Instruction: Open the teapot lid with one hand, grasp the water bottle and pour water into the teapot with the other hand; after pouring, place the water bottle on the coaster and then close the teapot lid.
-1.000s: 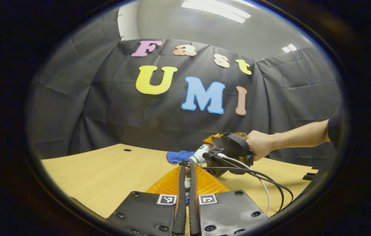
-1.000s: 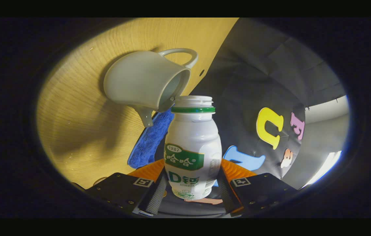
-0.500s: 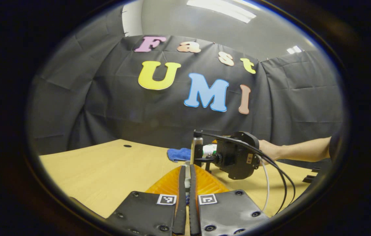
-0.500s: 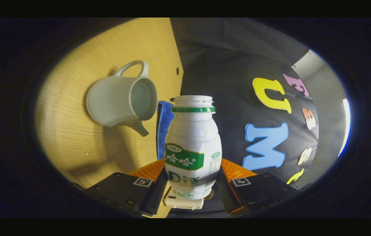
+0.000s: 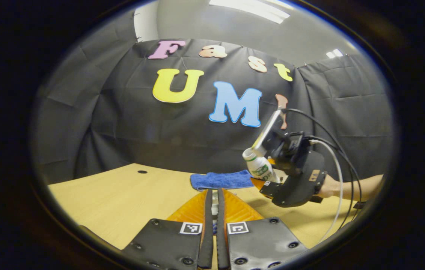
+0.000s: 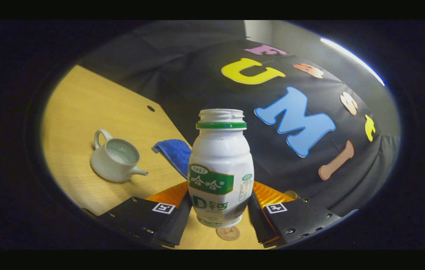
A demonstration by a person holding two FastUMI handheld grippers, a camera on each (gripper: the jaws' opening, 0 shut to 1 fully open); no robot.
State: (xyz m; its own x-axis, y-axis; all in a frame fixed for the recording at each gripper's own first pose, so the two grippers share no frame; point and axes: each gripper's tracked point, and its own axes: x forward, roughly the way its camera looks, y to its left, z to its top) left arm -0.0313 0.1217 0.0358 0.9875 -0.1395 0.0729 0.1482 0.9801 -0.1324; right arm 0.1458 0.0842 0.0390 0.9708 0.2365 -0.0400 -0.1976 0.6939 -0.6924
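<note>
right gripper [image 6: 220, 210] jaws grasp the water bottle [image 6: 220, 168]; left gripper [image 5: 214, 210] jaws clenched, contents hidden. advice: lower it upright onto the coaster [image 6: 228, 233], then release.

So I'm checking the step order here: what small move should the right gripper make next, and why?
Probably lower the water bottle onto the coaster. The right gripper holds the bottle nearly upright, clear of the open teapot, which has water in it, so pouring looks done. The coaster lies on the table just below the bottle's base.
</note>
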